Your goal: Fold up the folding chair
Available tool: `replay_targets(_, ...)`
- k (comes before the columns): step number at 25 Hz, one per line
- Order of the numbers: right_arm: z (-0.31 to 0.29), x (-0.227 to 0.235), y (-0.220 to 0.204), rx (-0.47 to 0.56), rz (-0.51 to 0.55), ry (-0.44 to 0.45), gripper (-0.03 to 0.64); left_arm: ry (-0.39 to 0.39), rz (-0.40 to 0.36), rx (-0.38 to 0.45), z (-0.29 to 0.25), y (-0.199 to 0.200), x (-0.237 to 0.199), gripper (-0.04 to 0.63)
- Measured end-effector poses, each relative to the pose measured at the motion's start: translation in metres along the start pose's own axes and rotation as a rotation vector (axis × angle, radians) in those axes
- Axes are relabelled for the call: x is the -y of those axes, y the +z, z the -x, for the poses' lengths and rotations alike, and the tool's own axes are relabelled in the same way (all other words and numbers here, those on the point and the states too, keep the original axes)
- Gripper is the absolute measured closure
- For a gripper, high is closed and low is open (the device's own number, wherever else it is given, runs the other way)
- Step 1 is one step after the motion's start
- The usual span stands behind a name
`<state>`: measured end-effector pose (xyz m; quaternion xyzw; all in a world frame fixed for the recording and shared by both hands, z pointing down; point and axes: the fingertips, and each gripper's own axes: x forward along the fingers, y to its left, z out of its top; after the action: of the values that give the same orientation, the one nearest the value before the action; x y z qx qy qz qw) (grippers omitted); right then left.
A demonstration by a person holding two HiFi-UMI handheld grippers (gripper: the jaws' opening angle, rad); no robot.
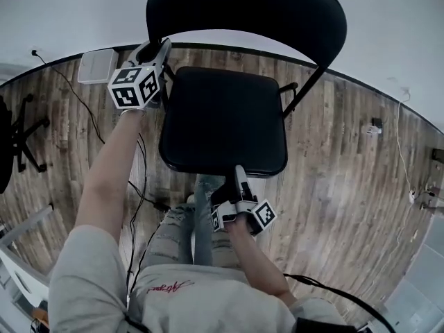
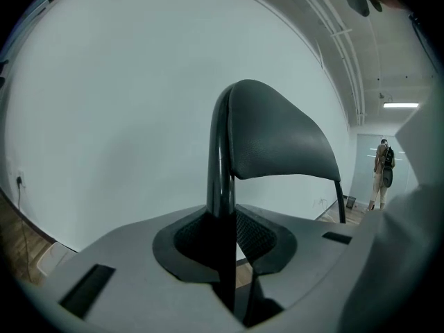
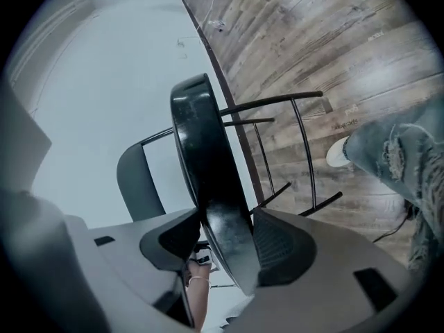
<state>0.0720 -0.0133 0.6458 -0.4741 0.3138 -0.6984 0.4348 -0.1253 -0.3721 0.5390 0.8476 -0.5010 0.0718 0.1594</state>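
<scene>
1. Look for the folding chair (image 1: 244, 11) on the wooden floor (image 1: 340, 165), backrest toward the wall (image 1: 55, 12), not yet folded flat.
2. Clamped: left gripper (image 1: 161, 53) on the backrest's frame tube (image 2: 220, 172), right gripper (image 1: 236, 182) on the front edge of the seat (image 1: 223, 120).
3. Probably stiff and fairly heavy; slick at the tube, surer at the padded edge.
4. Mind the legs (image 1: 182, 231) just beside that edge and the cable (image 1: 137, 186); white box (image 1: 97, 66) well apart.
</scene>
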Motion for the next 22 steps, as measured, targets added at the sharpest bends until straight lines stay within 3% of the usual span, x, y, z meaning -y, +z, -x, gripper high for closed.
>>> replay_targets(7,-0.026,-0.025,-0.001,-0.083,0.006,-0.082,0.387,-0.015,0.055,0.013,-0.035,0.010,-0.016,0.515)
replay_targets(10,-0.037,-0.042,-0.003,-0.103,-0.015,-0.076,0.387,-0.039,0.072,0.006,-0.047,0.016,-0.019,0.514)
replay_targets(16,-0.059,-0.098,-0.018,-0.163,-0.040,0.035,0.390,-0.147,0.066,0.059,-0.049,0.046,-0.016,0.514)
replay_targets(22,-0.088,-0.158,-0.024,-0.202,-0.017,0.163,0.431,-0.196,0.038,0.088,-0.044,0.068,-0.008,0.514)
